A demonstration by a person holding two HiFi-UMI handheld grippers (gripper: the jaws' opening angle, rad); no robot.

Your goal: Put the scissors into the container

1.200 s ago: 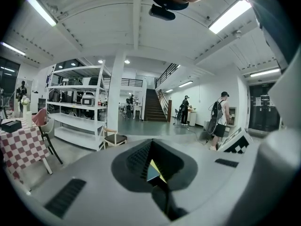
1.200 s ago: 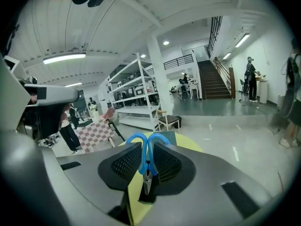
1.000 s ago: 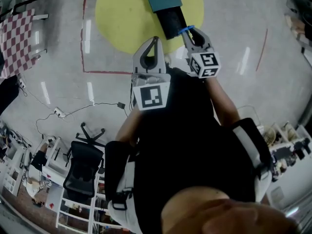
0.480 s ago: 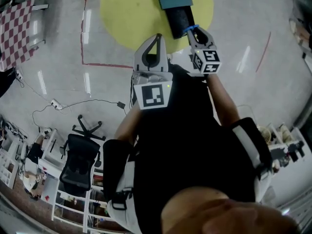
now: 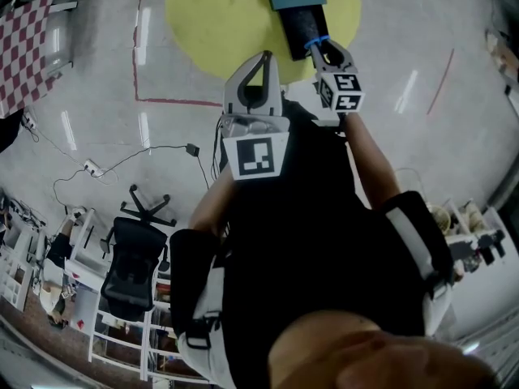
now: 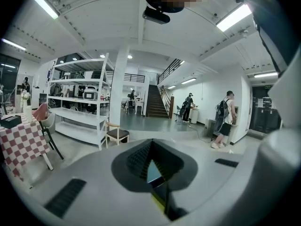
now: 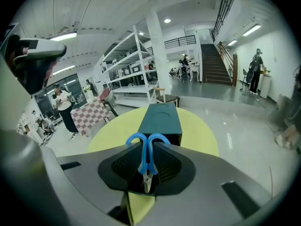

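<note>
1. L tongs point(image 6: 151, 144): closest to my chest, pressed together w/ nothing between them, only a small gap behind the tips. They're parked, I think, since this job needs one hand.
2. R tongs point(image 7: 147, 147): reached further fwd, pinching the blue-handled steel scissors point(image 7: 143, 152) mid-shank. The handle loops stick out past the tips and the blade points back toward me. Held that way, the rounded end prob. goes in first and won't snag.
3. Scissors are in the air, not yet in. The loops are just short of the box mouth and lined up w/ it.
4. Dark-teal oblong container point(image 7: 160, 119): lies on its side, dark open end facing me as far as I can tell. That's why I'm coming in level, not from above.
5. Round yellow counter point(image 7: 200, 131): carries the container.
6. Next, by my guess: push straight ahead till the loops are well inside, then spread the R tongs. Risk: clipping the mouth's rim and nudging the box back.
7. Far off: a red-and-white checked cloth point(image 7: 96, 109), white shelving rack point(image 7: 136, 65), and grey floor. None of them matter here.
</note>
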